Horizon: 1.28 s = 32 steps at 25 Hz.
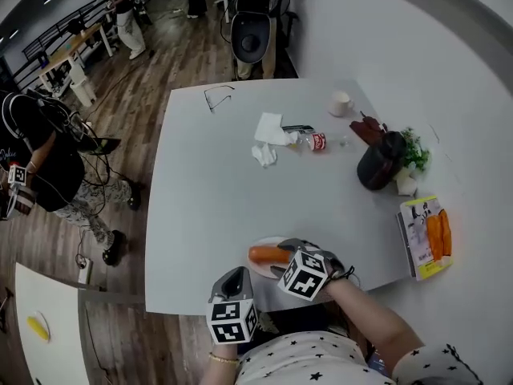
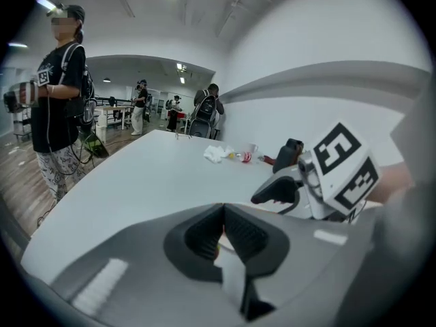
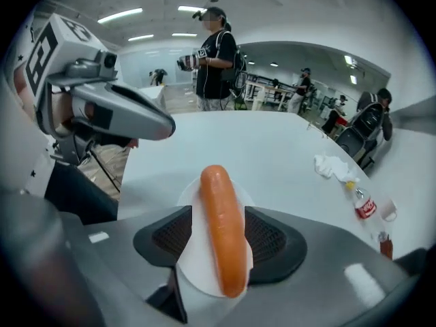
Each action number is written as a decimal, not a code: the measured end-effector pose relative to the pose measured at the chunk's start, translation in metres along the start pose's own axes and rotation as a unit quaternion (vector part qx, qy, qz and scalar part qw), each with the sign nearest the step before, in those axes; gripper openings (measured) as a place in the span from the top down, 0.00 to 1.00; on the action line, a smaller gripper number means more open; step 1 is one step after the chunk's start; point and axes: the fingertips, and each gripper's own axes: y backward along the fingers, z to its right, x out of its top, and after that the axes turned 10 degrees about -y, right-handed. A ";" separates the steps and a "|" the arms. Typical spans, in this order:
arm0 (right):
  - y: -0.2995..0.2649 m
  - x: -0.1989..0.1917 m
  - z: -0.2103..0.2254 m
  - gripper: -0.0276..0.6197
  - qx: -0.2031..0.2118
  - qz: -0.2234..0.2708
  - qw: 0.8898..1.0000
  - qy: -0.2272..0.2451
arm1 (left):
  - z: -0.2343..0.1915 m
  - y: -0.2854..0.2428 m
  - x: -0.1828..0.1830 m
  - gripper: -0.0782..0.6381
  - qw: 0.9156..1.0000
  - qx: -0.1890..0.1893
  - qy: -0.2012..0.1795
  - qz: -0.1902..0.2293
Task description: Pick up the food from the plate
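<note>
Left tool (image 2: 223, 231): jaws together, empty, at 7 o'clock from the plate.
Smooth orange sausage (image 1: 264, 253): on a small round white plate (image 3: 196, 257), at the 6 o'clock edge of the pale grey counter (image 1: 216, 183).
Right tool (image 3: 219, 244): jaws apart, flanking the sausage, pads clear.

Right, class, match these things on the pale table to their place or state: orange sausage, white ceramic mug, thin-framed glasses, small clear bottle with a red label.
1. orange sausage
2. white ceramic mug
3. thin-framed glasses
4. small clear bottle

A. lying on its side
B. at the far left corner
C. on the round white plate
D. upright near the far edge

Pairs: 1-C, 2-D, 3-B, 4-A
</note>
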 end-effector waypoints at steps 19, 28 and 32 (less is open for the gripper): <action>-0.040 -0.008 0.004 0.62 0.038 -0.052 0.998 0.028 | -0.010 -0.017 0.001 0.88 1.000 0.011 0.022 -0.003; 0.039 0.033 0.017 0.63 0.023 0.217 0.936 -0.276 | -0.001 -0.003 0.011 0.88 1.000 0.004 -0.002 0.008; 0.065 0.038 0.008 0.63 -0.008 0.274 0.913 -0.302 | 0.003 0.004 0.015 0.88 1.000 0.001 -0.011 0.018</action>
